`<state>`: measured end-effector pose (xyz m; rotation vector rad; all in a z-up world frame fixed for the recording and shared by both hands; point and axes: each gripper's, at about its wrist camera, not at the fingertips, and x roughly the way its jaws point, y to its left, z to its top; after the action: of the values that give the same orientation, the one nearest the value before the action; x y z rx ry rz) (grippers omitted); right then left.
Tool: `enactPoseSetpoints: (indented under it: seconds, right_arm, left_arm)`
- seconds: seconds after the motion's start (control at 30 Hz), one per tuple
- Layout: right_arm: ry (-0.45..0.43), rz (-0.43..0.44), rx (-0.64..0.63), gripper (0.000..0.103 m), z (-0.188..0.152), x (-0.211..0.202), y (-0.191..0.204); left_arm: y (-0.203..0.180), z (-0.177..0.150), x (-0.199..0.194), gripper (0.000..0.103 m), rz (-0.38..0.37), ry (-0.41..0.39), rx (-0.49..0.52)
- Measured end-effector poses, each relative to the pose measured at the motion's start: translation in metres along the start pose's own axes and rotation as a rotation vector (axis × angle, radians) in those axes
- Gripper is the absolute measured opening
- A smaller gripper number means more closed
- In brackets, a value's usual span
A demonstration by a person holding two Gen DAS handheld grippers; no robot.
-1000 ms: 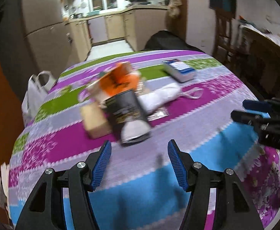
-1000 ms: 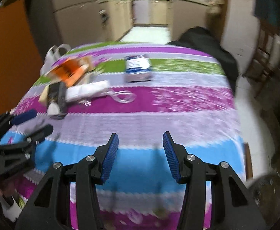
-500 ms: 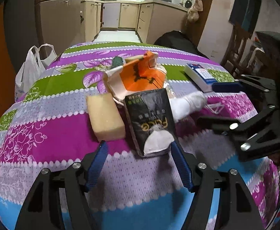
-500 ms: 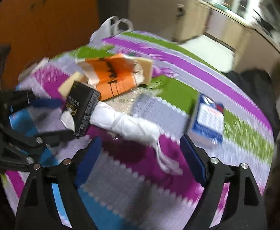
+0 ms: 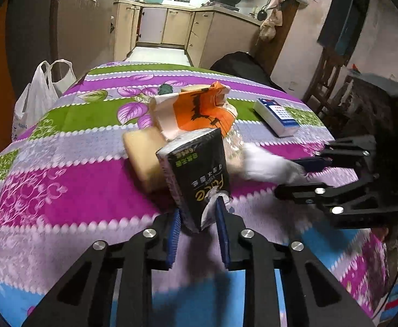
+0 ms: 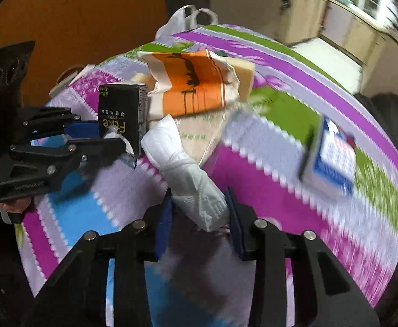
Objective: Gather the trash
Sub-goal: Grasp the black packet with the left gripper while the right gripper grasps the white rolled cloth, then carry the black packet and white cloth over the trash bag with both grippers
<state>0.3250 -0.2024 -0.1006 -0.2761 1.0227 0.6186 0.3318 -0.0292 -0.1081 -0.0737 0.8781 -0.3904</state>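
The left gripper point(image 5: 197, 214) has just closed its jaws onto the near end of the black tissue pack point(image 5: 196, 174), tilting it up off the worktop point(image 5: 71, 188). The right gripper point(image 6: 199, 212) has likewise just closed on the white crumpled wrapper point(image 6: 182, 169). Behind both lie an orange bag point(image 6: 193, 84), a yellow sponge point(image 5: 141, 150) and a blue-white box point(image 6: 332, 155).

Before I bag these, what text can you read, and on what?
"Face": black tissue pack, in gold; "TISSUE" beside it.
Its Chinese characters: too small to read.
Blue-white box: print blurred.
Orange bag: black drawing, no readable words.
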Motion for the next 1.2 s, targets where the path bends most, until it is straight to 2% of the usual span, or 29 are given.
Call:
enactPoseSetpoints:
  seconds: [0.13,0.2,0.33,0.37,0.43,0.5,0.53,0.57,0.6,0.63,0.67,0.73,0.8,0.97,1.0,1.03,1.1,1.13,1.2]
  right_arm:
    - [-0.081,0.037,0.212,0.036,-0.044,-0.043,0.013]
    - [-0.082,0.046,0.324,0.036,-0.068,-0.057,0.023]
    - [-0.070,0.010,0.534,0.037,-0.118,-0.076,0.035]
    - [-0.068,-0.037,0.561,0.037,-0.129,-0.078,0.039]
    - [-0.054,-0.134,0.568,0.038,-0.142,-0.075,0.041]
    - [-0.065,-0.131,0.583,0.039,-0.147,-0.068,0.041]
    - [-0.086,-0.146,0.583,0.049,-0.147,-0.069,0.042]
    - [-0.096,-0.168,0.579,0.058,-0.147,-0.071,0.043]
    - [-0.116,-0.198,0.569,0.072,-0.148,-0.075,0.045]
    - [-0.155,-0.224,0.547,0.077,-0.147,-0.080,0.048]
    - [-0.171,-0.232,0.533,0.077,-0.148,-0.082,0.051]
    - [-0.202,-0.265,0.490,0.078,-0.146,-0.085,0.056]
    - [-0.203,-0.259,0.438,0.078,-0.144,-0.082,0.056]
    - [-0.134,-0.243,0.309,0.078,-0.142,-0.068,0.061]
    - [-0.129,-0.226,0.307,0.073,-0.142,-0.066,0.060]
    - [-0.110,-0.207,0.305,0.063,-0.142,-0.061,0.059]
    - [-0.112,-0.233,0.294,0.047,-0.143,-0.059,0.063]
    - [-0.118,-0.229,0.303,0.033,-0.144,-0.059,0.064]
    - [-0.132,-0.204,0.347,0.025,-0.145,-0.061,0.064]
  left_arm:
    - [0.008,-0.016,-0.028,0.024,-0.013,0.000,0.033]
    - [0.012,-0.026,-0.045,0.024,-0.028,0.016,0.046]
    - [0.020,-0.045,-0.071,0.024,-0.079,0.095,0.089]
    - [0.020,-0.049,-0.073,0.026,-0.070,0.110,0.104]
    - [0.023,-0.053,-0.075,0.032,-0.029,0.101,0.129]
    - [0.026,-0.055,-0.072,0.039,0.046,0.096,0.142]
    - [0.028,-0.056,-0.073,0.045,0.067,0.087,0.140]
    - [0.028,-0.057,-0.078,0.058,0.084,0.069,0.140]
    - [0.027,-0.058,-0.083,0.066,0.102,0.049,0.143]
    - [0.028,-0.057,-0.087,0.076,0.116,0.029,0.147]
    - [0.024,-0.059,-0.094,0.079,0.133,-0.007,0.164]
    - [0.018,-0.058,-0.098,0.081,0.148,-0.031,0.189]
    - [0.013,-0.057,-0.094,0.081,0.158,-0.040,0.186]
    - [0.010,-0.053,-0.061,0.082,0.229,-0.005,0.145]
    - [0.010,-0.053,-0.055,0.081,0.242,0.002,0.140]
    - [0.010,-0.054,-0.051,0.081,0.258,0.007,0.135]
    - [0.012,-0.056,-0.043,0.069,0.261,0.018,0.117]
    - [0.014,-0.057,-0.042,0.058,0.252,0.015,0.105]
    - [0.014,-0.057,-0.043,0.053,0.255,0.007,0.092]
